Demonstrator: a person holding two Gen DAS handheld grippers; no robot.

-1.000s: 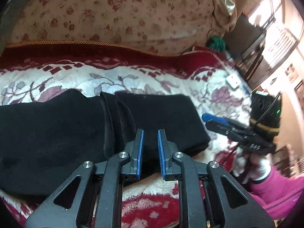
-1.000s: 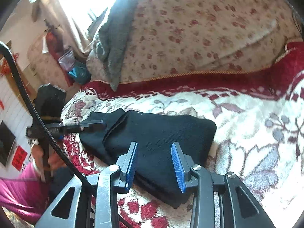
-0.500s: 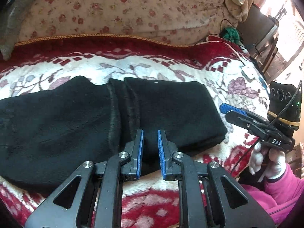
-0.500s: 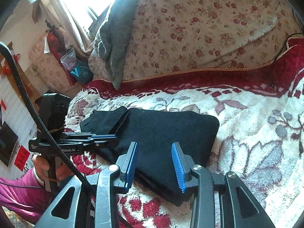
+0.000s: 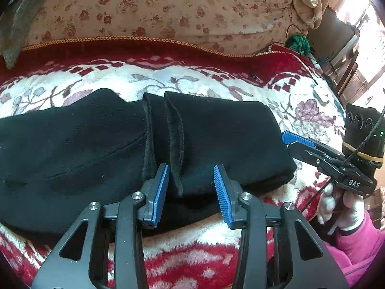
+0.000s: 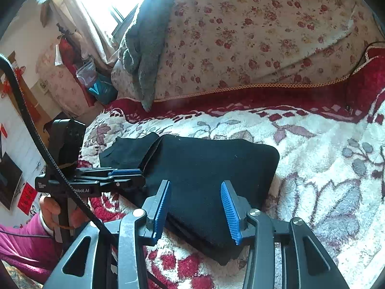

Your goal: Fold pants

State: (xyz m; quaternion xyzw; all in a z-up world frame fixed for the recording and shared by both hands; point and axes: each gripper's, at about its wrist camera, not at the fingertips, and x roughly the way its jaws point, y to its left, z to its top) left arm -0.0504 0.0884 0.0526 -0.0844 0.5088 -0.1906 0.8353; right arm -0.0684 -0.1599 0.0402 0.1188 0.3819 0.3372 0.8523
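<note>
Black pants (image 5: 96,144) lie folded on a red and white floral blanket (image 5: 216,82); the leg ends are laid over the middle, their hems (image 5: 173,130) showing. My left gripper (image 5: 191,192) is open and empty, just above the near edge of the pants by the hems. My right gripper (image 6: 196,207) is open and empty over the near corner of the folded pants (image 6: 211,168). The right gripper also shows in the left wrist view (image 5: 288,139), beside the right end of the pants. The left gripper shows in the right wrist view (image 6: 130,175).
A floral quilt (image 5: 168,7) is piled at the back of the bed, with a grey cloth (image 6: 144,48) hanging over it. A white charger (image 5: 321,94) and a green ball of yarn (image 5: 298,43) lie at the far right. Furniture stands past the bed's edge.
My left gripper has opened; it was nearly shut before. Both grippers have drawn back a little from the pants. The folded pants lie still.
</note>
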